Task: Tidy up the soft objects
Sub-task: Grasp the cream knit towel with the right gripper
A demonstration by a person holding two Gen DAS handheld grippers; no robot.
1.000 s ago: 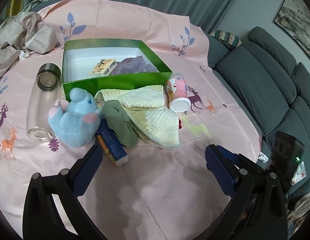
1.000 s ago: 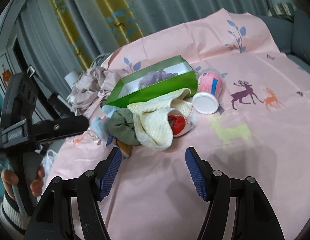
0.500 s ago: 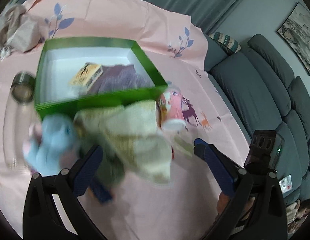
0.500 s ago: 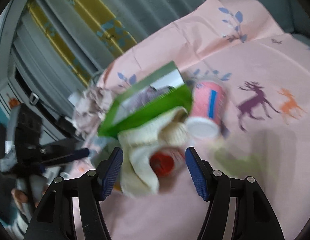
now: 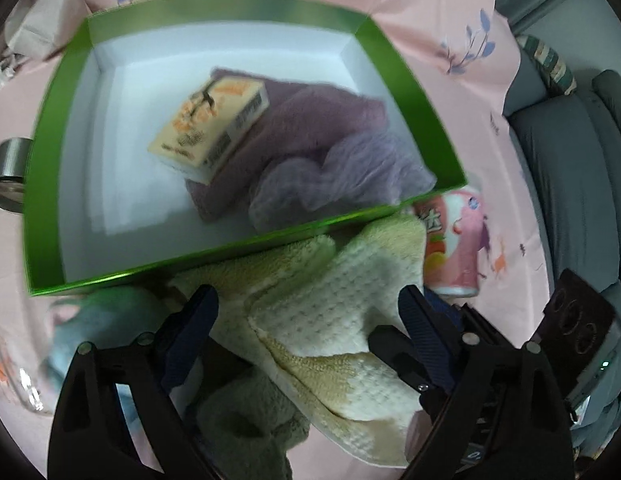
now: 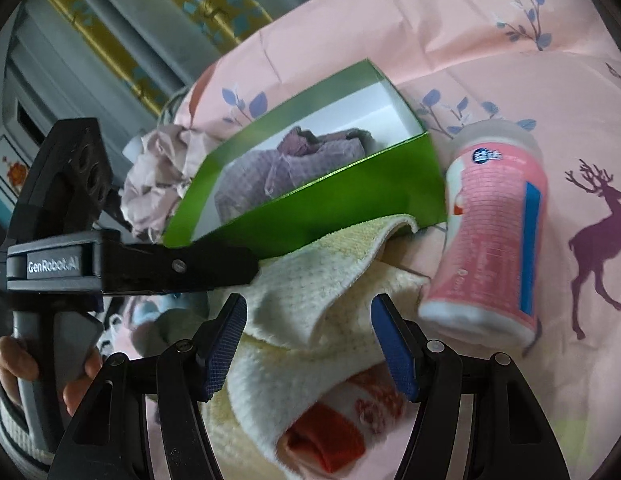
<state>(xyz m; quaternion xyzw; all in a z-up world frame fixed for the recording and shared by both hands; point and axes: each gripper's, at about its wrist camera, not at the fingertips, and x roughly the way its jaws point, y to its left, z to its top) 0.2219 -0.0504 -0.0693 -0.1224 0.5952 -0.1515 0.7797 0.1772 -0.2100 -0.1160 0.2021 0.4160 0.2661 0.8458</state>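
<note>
My left gripper (image 5: 306, 320) hangs over the cream towel (image 5: 330, 320), jaws just narrowing, straddling it without touching. My right gripper (image 6: 308, 340) stands open over the towel's right end. The green box (image 5: 46, 208) lies just beyond.

Nubby cream cloth towel (image 5: 330, 312) beside a glossy green box (image 5: 410, 92) (matt white inside).

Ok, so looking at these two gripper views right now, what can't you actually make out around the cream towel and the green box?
- Blue plush toy: left wrist view, motion-blurred, partly behind the left gripper.
- Red and white item: right wrist view, wrapped under the cream towel; what it is stays unclear.
- Glass bottle: left wrist view, cut off by the edge.
- Carton in the green box: print too blurred to read.
</note>
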